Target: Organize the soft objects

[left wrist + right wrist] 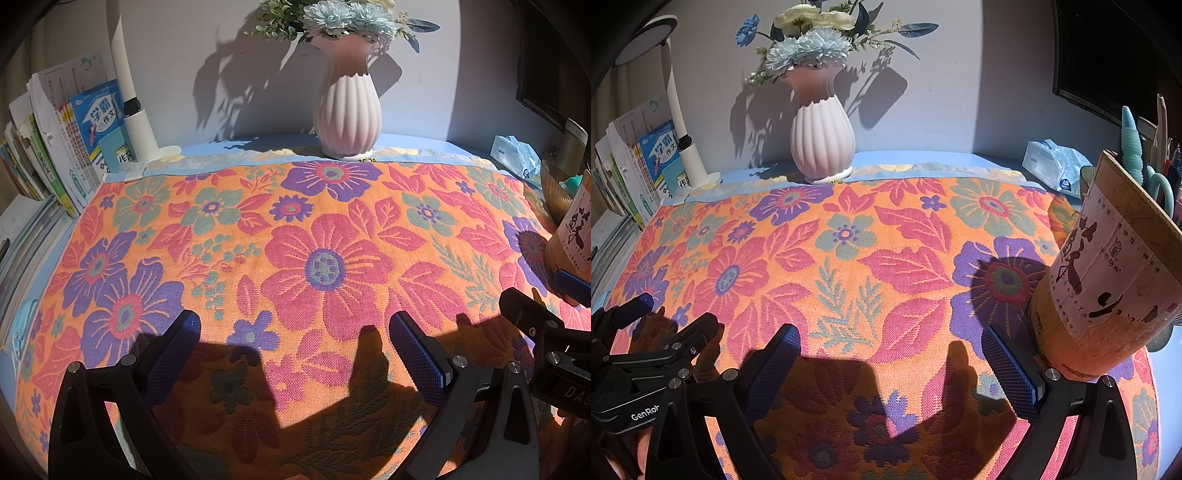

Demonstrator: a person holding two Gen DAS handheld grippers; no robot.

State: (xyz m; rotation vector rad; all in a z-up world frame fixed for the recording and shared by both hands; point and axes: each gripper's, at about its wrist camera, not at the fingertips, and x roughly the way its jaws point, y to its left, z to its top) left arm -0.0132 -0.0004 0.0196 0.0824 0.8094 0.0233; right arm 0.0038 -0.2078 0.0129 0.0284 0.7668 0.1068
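Cloth [325,266]: woven, coarse-textured, orange ground with pink, purple and teal flowers and leaves. It lies spread flat over most of the tabletop [236,142], directly under and ahead of both my tools. Its far edge shows a pale blue band that stops just short of the wall. Its left edge runs close to the books [70,147]; its right edge passes under the tube [1108,280].

Left tool [295,332]: fingers spread wide, nothing between them, blue textured pads facing inward, black frame. It hovers over the near part of the cloth and casts a shadow on it.

Right tool [890,343]: fingers likewise spread wide and holding nothing, just beside my left tool. Its right finger is close to the tube's base; I cannot tell whether they touch.

Open room: the broad middle of the cloth, from the tools to the vase [347,107], carries nothing.

Vase: ribbed, pale pink, bulbous with a narrow neck, upright at the cloth's far edge, holding blue and cream flowers [809,40].

Tube: cardboard cylinder with a printed paper label, leaning, on the cloth's right side.

Lamp [683,122]: white stem with a round base, standing far left beside the books, which stand upright in a row.

Tissue pack [1052,166]: soft plastic wrap, on bare blue tabletop far right, off the cloth.

Scissors [1160,184]: teal handles, in a holder behind the tube.
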